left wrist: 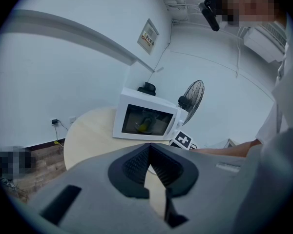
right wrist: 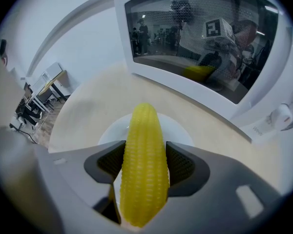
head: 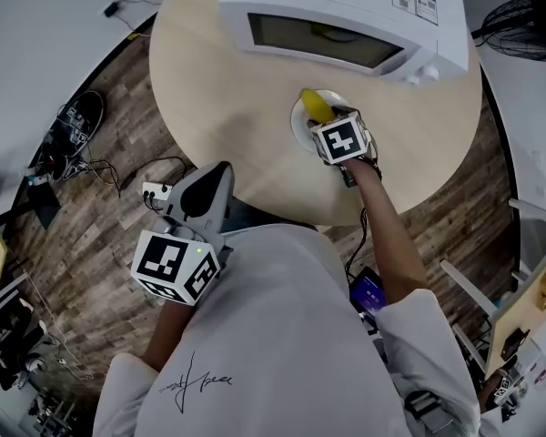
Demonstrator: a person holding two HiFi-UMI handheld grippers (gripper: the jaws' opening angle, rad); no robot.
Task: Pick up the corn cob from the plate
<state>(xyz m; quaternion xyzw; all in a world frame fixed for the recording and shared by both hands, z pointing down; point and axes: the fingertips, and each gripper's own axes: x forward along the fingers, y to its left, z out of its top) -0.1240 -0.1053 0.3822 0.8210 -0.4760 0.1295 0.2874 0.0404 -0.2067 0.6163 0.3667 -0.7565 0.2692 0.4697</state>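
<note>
Our right tongs (right wrist: 145,162) gripped the corn cob (right wrist: 144,140) by its sides at the white plate (right wrist: 181,126), probably so it would lift level, while our left tongs (left wrist: 149,167), pinched together and empty, hung off the table (head: 227,107), out of the way.

Yellow corn cob (right wrist: 142,165), white plate (right wrist: 181,128) — table (head: 209,89) seemingly pale wood-grain.

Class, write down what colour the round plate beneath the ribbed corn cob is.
The round plate is white, clearest in the right gripper view.
</note>
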